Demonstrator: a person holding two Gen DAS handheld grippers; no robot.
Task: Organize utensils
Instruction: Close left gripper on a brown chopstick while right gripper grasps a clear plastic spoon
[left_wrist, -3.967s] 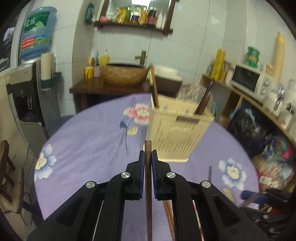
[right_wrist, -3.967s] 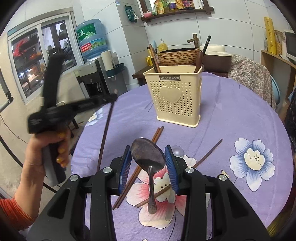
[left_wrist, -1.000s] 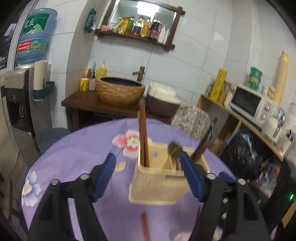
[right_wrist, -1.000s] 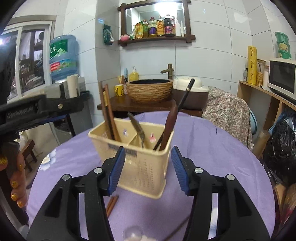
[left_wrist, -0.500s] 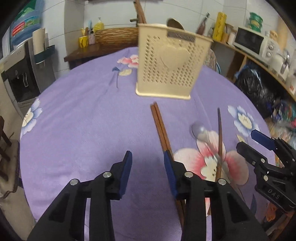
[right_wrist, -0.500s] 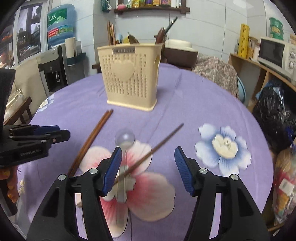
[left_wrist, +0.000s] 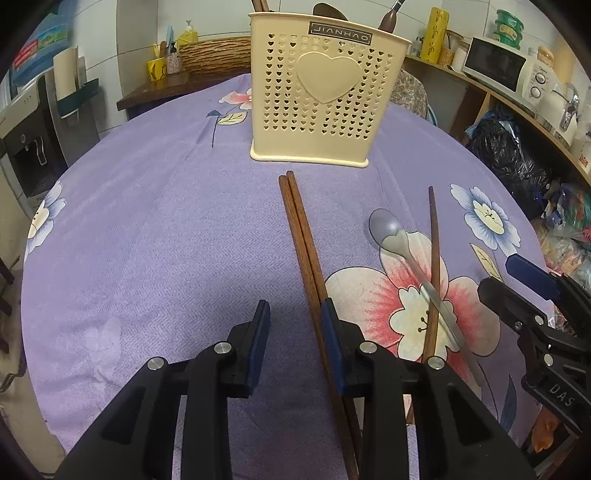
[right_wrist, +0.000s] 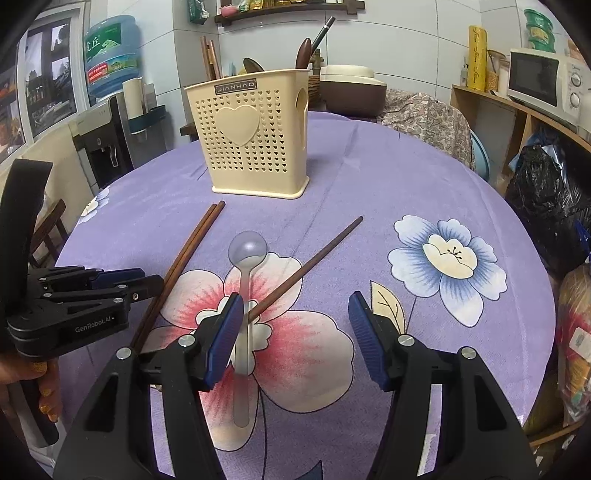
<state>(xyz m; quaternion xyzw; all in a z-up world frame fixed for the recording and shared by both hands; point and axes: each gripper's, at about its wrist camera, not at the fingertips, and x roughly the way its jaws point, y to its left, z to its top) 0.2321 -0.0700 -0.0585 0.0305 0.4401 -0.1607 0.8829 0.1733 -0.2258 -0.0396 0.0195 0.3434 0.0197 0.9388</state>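
A cream utensil holder (left_wrist: 317, 92) (right_wrist: 255, 136) stands at the far side of the purple tablecloth with chopsticks and spoons in it. A pair of brown chopsticks (left_wrist: 303, 240) (right_wrist: 188, 251) lies before it. A single chopstick (left_wrist: 433, 251) (right_wrist: 314, 264) lies across a silver spoon (left_wrist: 399, 243) (right_wrist: 245, 273). My left gripper (left_wrist: 293, 332) is open and empty, low over the cloth, its right finger against the pair; it shows in the right wrist view (right_wrist: 147, 282). My right gripper (right_wrist: 295, 328) is open and empty above the spoon handle.
The round table's edge (right_wrist: 528, 258) curves close on the right, with black bags (right_wrist: 546, 192) and shelves beyond. A water dispenser (right_wrist: 110, 122) and a wooden side table (left_wrist: 166, 88) stand behind the table.
Both grippers came down from the holder toward the utensils on the cloth. The left has neared the chopstick pair and the right has moved over the spoon.
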